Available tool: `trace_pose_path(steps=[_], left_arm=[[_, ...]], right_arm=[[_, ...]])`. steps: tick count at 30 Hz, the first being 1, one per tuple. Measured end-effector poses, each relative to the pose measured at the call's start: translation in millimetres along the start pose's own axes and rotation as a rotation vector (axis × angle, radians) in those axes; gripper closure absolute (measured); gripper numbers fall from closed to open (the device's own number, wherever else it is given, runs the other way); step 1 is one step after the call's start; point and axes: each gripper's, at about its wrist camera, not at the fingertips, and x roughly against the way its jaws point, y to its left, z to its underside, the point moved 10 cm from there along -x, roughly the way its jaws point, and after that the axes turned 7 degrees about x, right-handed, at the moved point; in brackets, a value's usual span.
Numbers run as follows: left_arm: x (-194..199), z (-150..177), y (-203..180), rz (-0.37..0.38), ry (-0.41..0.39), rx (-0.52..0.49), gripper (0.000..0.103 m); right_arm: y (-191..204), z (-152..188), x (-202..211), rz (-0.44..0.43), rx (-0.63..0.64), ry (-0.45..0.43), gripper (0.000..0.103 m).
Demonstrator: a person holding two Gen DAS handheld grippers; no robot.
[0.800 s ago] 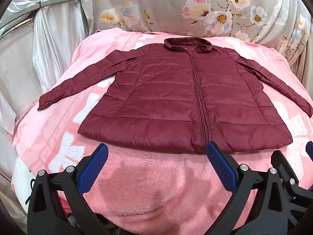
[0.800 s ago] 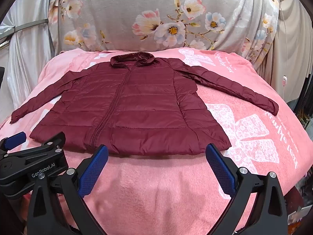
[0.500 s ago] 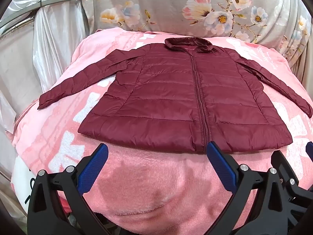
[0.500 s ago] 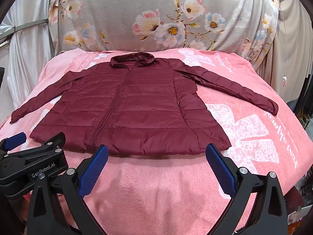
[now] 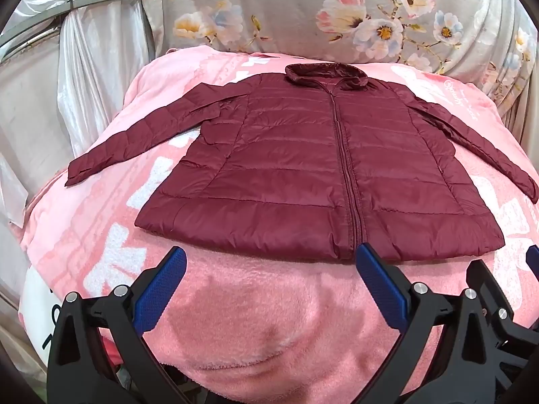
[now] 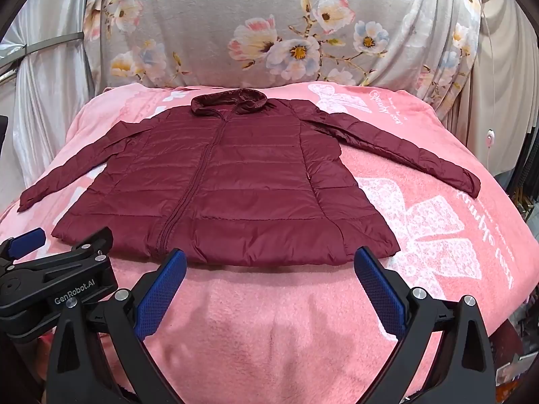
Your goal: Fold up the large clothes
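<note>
A dark red quilted jacket (image 5: 320,175) lies flat, zipped and front up on a pink blanket (image 5: 256,316), collar at the far end and both sleeves spread out to the sides. It also shows in the right wrist view (image 6: 229,185). My left gripper (image 5: 269,286) is open and empty, just short of the hem near the zip. My right gripper (image 6: 269,286) is open and empty, just short of the hem's right part. The left gripper's body (image 6: 57,289) shows at the left of the right wrist view.
The blanket covers a raised, rounded surface that drops off at the left (image 5: 37,269) and right (image 6: 515,269). A floral cloth (image 6: 269,33) hangs behind. Pale curtains (image 5: 67,84) hang at the left.
</note>
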Motion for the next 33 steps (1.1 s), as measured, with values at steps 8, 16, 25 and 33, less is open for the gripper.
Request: trace_pose_path(steps=[8, 16, 25, 33], left_arm=[[-5, 4, 7, 0.000, 0.004, 0.000, 0.005], [-11, 6, 4, -0.010, 0.017, 0.000, 0.005], [-23, 7, 1, -0.014, 0.041, 0.003, 0.005], [-42, 4, -6, 0.025, 0.076, 0.024, 0.005]], right_arm=[[5, 3, -3, 0.001, -0.002, 0.005, 0.005], [7, 8, -9, -0.006, -0.007, 0.019, 0.005], [7, 10, -24, -0.021, -0.016, 0.051, 0.005], [-16, 11, -59, -0.082, -0.075, 0.114, 0.005]])
